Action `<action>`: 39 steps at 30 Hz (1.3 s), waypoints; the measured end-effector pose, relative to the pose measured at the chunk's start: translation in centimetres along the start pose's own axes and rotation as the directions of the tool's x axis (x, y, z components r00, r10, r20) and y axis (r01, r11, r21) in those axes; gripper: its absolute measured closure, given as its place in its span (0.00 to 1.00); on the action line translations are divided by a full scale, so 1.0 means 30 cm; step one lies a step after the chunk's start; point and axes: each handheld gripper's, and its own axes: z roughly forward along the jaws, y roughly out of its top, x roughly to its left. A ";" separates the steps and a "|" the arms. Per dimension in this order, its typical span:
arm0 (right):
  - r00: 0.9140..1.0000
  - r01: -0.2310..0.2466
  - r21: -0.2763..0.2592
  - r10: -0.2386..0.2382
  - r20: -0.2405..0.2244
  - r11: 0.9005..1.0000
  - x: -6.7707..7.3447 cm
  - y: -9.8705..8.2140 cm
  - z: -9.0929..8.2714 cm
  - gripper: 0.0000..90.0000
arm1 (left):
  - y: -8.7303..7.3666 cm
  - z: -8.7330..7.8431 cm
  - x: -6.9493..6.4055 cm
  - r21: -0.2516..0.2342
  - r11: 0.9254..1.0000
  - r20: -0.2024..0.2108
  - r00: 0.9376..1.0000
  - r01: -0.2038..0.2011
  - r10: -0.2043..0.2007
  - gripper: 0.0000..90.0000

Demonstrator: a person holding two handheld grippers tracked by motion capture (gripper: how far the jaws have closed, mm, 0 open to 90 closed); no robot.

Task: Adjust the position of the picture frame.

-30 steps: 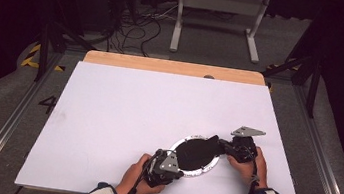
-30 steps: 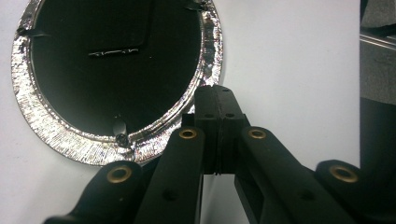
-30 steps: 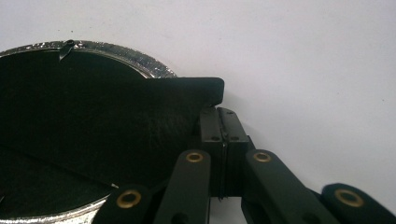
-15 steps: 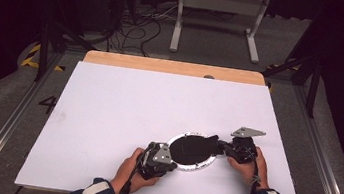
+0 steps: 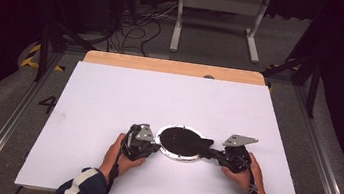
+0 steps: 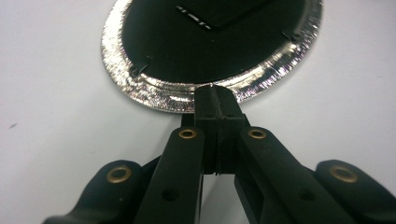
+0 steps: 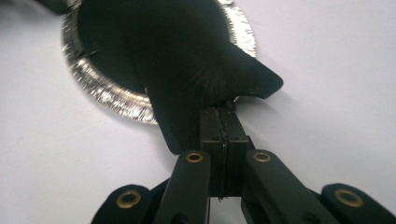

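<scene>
The left gripper (image 5: 152, 147) sits near the front of the big flat white table (image 5: 109, 99). Its black jaws are pressed together, and their tips touch the left edge of the round tray (image 5: 181, 143). In the left gripper view the gripper (image 6: 215, 93) meets the tray's crinkly silver rim (image 6: 154, 91); I cannot tell if that thin rim is pinched. The tray is shiny foil, like a pie tin, with a dark middle. A soft black cloth (image 5: 188, 140) lies over it, and one pointed corner hangs out past the right edge. On the right, the right gripper (image 5: 212, 153) has its jaws squeezed tight on that cloth. In the right gripper view the gripper (image 7: 225, 109) pinches the matte, floppy cloth (image 7: 187, 65) beside the glittery tray rim (image 7: 107, 93).
</scene>
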 end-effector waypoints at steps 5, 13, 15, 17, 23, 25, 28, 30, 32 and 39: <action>0.999 0.049 0.019 -0.049 -0.005 0.999 0.054 0.008 0.007 1.00 | -0.014 -0.012 0.036 -0.013 0.999 -0.014 0.999 0.053 -0.053 1.00; 0.995 0.098 0.005 -0.098 -0.028 0.995 0.083 0.015 -0.001 1.00 | -0.028 -0.053 0.039 -0.002 0.999 0.001 0.999 0.041 -0.041 1.00; 0.997 0.072 -0.046 -0.072 -0.003 0.996 0.067 0.021 -0.021 1.00 | -0.029 -0.056 0.019 0.013 1.000 0.017 1.000 0.003 -0.003 1.00; 0.998 0.046 -0.082 -0.042 0.041 0.996 0.045 0.027 -0.034 1.00 | -0.034 -0.051 -0.011 0.034 0.999 0.037 0.999 -0.041 0.039 1.00; 0.989 0.054 -0.066 -0.044 0.140 0.996 0.006 0.037 0.016 1.00 | -0.026 -0.038 -0.049 0.004 0.998 0.085 0.995 -0.055 0.055 0.99; 0.988 0.053 -0.064 -0.044 0.145 0.997 -0.002 0.044 0.034 1.00 | -0.018 -0.031 -0.058 -0.003 0.998 0.093 0.993 -0.067 0.067 0.99; 0.988 0.063 -0.042 -0.057 0.143 0.997 -0.002 0.047 0.058 1.00 | -0.011 -0.009 -0.067 0.003 0.997 0.092 0.993 -0.073 0.072 0.98; 0.988 0.067 -0.041 -0.061 0.140 0.997 -0.003 0.046 0.059 1.00 | -0.008 0.002 -0.062 -0.009 0.998 0.090 0.994 -0.064 0.064 0.98; 0.989 0.068 -0.038 -0.062 0.131 0.997 -0.004 0.041 0.058 1.00 | -0.006 0.005 -0.056 -0.013 0.998 0.078 0.995 -0.056 0.057 0.98; 0.995 0.068 -0.048 -0.064 0.071 0.997 0.019 0.031 0.054 1.00 | -0.010 -0.007 -0.010 -0.006 0.999 0.023 0.999 -0.033 0.033 1.00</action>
